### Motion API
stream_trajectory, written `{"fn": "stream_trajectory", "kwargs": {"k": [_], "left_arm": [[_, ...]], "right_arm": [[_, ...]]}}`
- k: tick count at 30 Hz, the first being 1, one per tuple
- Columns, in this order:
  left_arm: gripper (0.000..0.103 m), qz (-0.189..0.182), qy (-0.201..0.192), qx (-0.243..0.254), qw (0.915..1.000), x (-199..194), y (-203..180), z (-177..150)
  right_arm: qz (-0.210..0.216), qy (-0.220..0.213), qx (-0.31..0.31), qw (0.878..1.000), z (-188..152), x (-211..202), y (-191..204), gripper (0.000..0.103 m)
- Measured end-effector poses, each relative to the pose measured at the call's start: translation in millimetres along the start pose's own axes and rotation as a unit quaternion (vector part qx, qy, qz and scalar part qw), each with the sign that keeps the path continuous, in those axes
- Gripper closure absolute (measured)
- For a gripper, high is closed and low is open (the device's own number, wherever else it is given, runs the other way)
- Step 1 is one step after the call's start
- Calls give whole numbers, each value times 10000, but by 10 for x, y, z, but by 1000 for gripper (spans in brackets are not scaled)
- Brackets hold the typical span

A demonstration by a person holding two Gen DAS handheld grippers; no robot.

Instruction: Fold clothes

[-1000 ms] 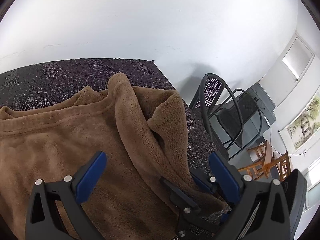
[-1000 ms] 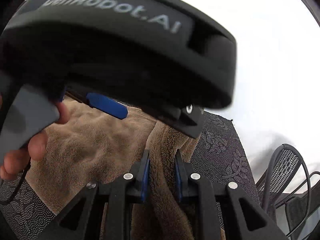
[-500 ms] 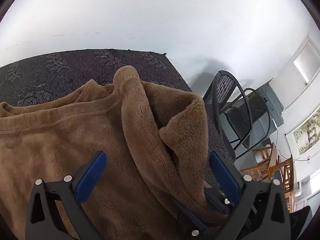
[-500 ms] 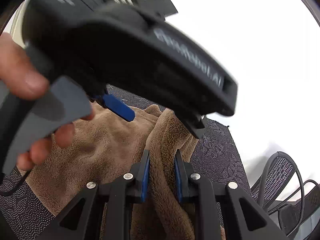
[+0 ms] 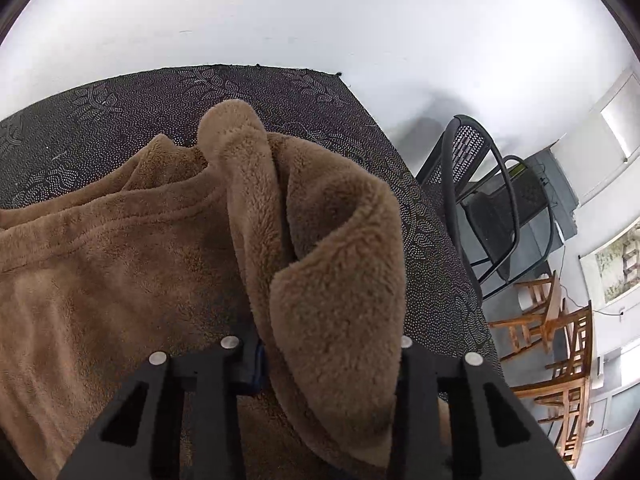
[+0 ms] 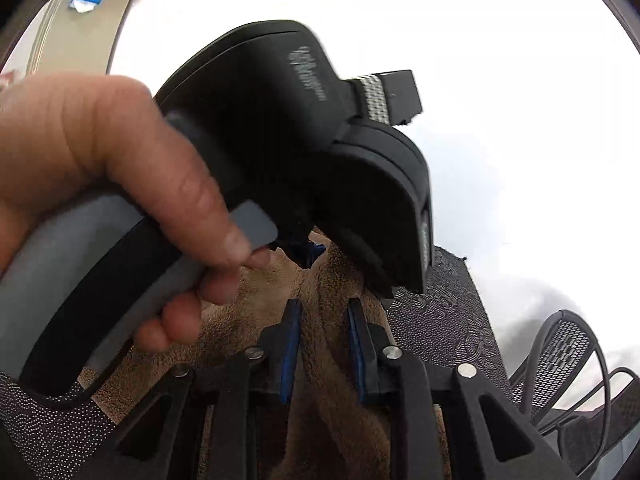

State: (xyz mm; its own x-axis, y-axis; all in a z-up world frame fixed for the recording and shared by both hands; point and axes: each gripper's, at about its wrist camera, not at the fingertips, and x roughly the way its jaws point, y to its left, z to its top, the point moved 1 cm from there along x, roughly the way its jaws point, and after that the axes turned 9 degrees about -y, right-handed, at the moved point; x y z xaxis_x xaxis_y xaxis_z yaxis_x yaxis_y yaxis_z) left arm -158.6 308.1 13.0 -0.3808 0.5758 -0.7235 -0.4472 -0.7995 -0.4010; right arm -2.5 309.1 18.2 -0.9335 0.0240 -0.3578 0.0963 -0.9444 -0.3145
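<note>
Between both grippers: brown fleece garment (image 5: 120, 280) on dark patterned table (image 5: 120, 112). Raised fold runs toward 12 o'clock. Left gripper (image 5: 324, 356) clenched on fold; right gripper (image 6: 324, 344) clamps same ridge. Body spreads toward 9 o'clock.

Plain white wall (image 5: 320, 20) behind, pretty bright. Black mesh chair (image 5: 480, 184) off to the right, wooden chairs (image 5: 560, 360) past it, a picture (image 5: 616, 268) hanging nearby.
</note>
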Motion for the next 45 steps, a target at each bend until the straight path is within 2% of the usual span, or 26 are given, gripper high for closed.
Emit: {"fn": "stream_trajectory", "kwargs": {"k": [1, 2, 4, 8, 13, 16, 20, 26, 28, 30, 32, 33, 34, 35, 38, 45], "left_arm": [[68, -1, -10, 1, 10000, -14, -2, 3], [68, -3, -23, -4, 10000, -36, -5, 10], [68, -20, -56, -31, 10000, -81, 15, 16], [68, -66, -87, -61, 9999, -125, 24, 47], [68, -199, -174, -141, 9996, -241, 82, 71], [68, -224, -208, -137, 9994, -269, 87, 78], [68, -247, -202, -169, 9993, -243, 109, 65], [68, -283, -175, -274, 9991, -208, 159, 54], [68, -291, -164, -293, 9990, -199, 167, 51], [69, -251, -172, -267, 9992, -194, 166, 52], [69, -218, -183, -278, 9992, -189, 184, 52], [70, -228, -196, -315, 9991, -187, 202, 52], [71, -244, -212, -355, 9988, -186, 217, 50], [72, -257, -231, -387, 9987, -183, 229, 45], [74, -254, -329, -345, 9985, -203, 215, 24], [76, -264, -423, -360, 9981, -262, 203, 57]], "right_arm": [[123, 13, 94, 9999, 6, -3, -17, 40], [179, 28, 152, 9997, 12, -12, -31, 23], [202, -2, 257, 9995, 30, -86, -89, 23], [318, 89, 1068, 9937, 10, -314, -411, 23], [513, 461, 2185, 9734, -271, -551, -732, 23], [565, 680, 2466, 9651, -445, -611, -755, 23], [753, 970, 2809, 9518, -765, -374, -820, 23], [1076, 1076, 3286, 9321, -627, 15, -693, 23], [1133, 1059, 3250, 9329, -616, 65, -596, 23], [1008, 1031, 3097, 9398, -540, 23, -523, 25], [881, 1003, 2943, 9463, -465, -18, -451, 44], [829, 983, 2913, 9479, -447, -36, -435, 48], [797, 960, 2952, 9473, -454, -44, -449, 58], [772, 939, 2999, 9462, -458, -47, -468, 64], [758, 894, 3091, 9438, -435, -89, -498, 65], [585, 713, 2844, 9543, -250, -251, -416, 66]]}}
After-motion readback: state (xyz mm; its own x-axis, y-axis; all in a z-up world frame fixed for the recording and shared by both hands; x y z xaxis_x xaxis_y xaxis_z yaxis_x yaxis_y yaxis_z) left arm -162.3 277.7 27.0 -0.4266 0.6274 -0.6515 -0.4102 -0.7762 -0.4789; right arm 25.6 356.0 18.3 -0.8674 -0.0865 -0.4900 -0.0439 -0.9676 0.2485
